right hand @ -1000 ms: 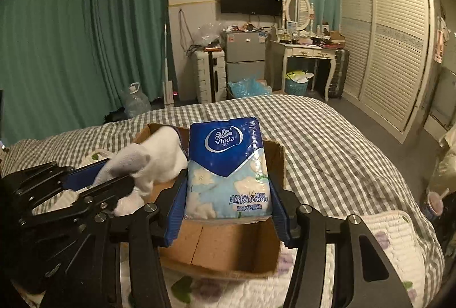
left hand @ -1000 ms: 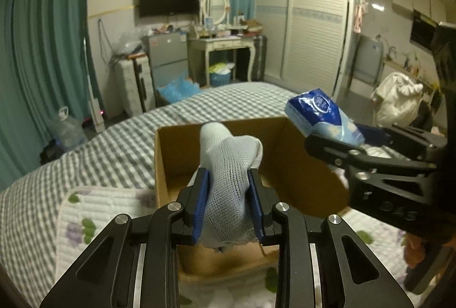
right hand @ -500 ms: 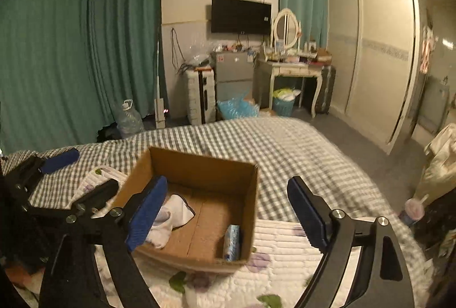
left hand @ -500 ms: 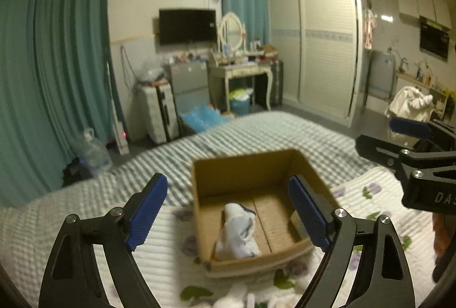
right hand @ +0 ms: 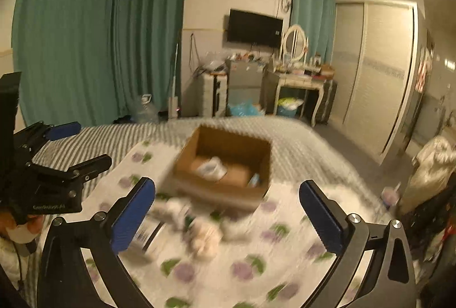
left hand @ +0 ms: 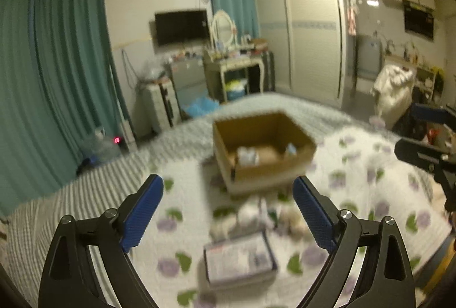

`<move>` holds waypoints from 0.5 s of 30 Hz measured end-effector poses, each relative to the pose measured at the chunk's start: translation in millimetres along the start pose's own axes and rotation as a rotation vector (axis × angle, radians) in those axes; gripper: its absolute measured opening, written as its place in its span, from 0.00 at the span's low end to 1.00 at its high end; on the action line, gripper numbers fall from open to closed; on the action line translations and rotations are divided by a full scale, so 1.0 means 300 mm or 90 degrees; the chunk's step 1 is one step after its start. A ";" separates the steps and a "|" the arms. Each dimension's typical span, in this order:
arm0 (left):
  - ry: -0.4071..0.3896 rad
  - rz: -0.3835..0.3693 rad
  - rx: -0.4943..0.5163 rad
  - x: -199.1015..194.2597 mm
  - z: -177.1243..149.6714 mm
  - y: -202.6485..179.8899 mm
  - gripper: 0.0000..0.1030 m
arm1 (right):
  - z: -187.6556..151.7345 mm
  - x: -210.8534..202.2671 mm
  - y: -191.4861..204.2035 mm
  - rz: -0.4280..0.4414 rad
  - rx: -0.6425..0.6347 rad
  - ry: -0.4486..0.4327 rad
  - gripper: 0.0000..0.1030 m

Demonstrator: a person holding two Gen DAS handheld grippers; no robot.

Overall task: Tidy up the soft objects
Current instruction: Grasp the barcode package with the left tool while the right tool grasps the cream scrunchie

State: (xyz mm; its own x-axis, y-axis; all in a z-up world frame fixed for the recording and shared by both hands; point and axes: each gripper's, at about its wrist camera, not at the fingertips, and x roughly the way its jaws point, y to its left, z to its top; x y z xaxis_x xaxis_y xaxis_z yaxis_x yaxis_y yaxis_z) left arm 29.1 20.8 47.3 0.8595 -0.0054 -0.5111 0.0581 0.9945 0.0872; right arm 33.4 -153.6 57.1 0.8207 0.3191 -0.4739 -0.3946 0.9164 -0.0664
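Cardboard box [left hand: 263, 148] sits at twelve o'clock from both of my tools, on the floral quilt [left hand: 370, 194] spread over the checked bed. Inside it I can make out a pale, bunched soft thing, likely a sock [right hand: 212, 167], on the floor of the box, and a small blue-and-white tissue pack [right hand: 254, 179] standing against the wall at about three o'clock of the sock. So two items look stowed, as far as the blur lets me judge.

My left gripper [left hand: 228, 211] has its jaws spreading wide with nothing between the blue pads. My right gripper [right hand: 228, 212] is likewise opening to nearly its full spread, and it is empty too. In the left view the right tool shows at three o'clock, well apart from the box.

What is left lies on the quilt just short of the box, at six o'clock from it: a loose heap of pale soft pieces [right hand: 203, 233], too smeared to name singly, and a flat printed packet [left hand: 239, 258] nearer to me. I judge the job partly done, with that heap still to be gathered.
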 end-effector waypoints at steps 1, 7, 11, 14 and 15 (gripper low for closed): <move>0.016 -0.013 -0.007 0.014 -0.053 0.004 0.91 | -0.065 0.019 0.017 0.009 0.007 0.010 0.99; 0.077 -0.037 -0.046 0.144 -0.309 0.031 0.89 | -0.280 0.212 0.081 0.021 -0.014 0.089 0.99; 0.107 -0.039 -0.068 0.232 -0.393 0.061 0.82 | -0.370 0.367 0.077 0.022 0.008 0.142 0.98; 0.131 -0.045 -0.074 0.277 -0.429 0.079 0.81 | -0.414 0.459 0.081 0.027 0.011 0.160 0.96; 0.140 -0.040 -0.066 0.292 -0.437 0.079 0.81 | -0.424 0.483 0.085 0.029 0.014 0.166 0.95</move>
State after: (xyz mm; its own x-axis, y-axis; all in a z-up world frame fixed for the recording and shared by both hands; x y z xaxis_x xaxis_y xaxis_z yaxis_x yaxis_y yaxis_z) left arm 39.1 57.8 -107.5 0.7237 -0.0555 -0.6879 0.0456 0.9984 -0.0325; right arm 89.9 -114.8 -125.0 0.6667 0.2900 -0.6865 -0.4180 0.9082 -0.0222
